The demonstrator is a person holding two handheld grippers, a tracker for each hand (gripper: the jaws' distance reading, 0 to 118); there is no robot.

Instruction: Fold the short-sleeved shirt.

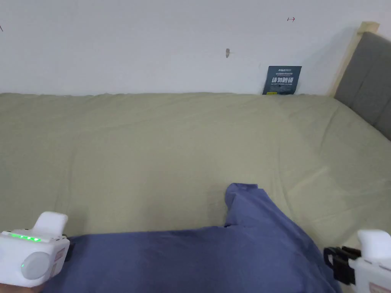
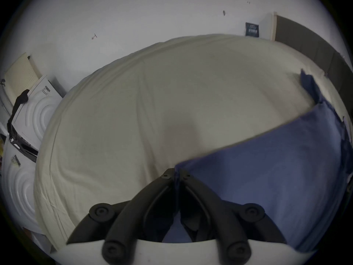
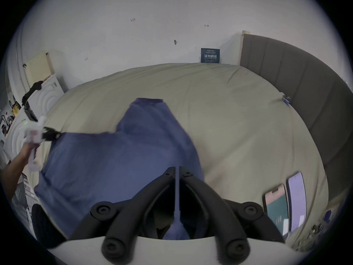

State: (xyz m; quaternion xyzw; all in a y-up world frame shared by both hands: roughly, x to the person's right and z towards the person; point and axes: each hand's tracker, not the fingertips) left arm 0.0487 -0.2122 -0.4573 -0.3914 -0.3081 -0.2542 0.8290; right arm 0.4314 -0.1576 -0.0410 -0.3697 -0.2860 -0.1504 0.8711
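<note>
Over the near edge of the olive-sheeted bed point(image 1: 172, 145), the blue short-sleeved shirt point(image 1: 198, 259) hangs stretched between two grippers, one sleeve pointing to twelve o'clock. Left gripper point(image 2: 176, 175) at eight o'clock and right gripper point(image 3: 177, 170) at four each pinch a thin edge; I judge uneven pulling could slip it free. Both point forward, level.

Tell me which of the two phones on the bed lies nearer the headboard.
The phone with the pale lilac screen; it lies on the headboard side of the pink-and-green-screened phone, which sits nearer the blue shirt.
</note>
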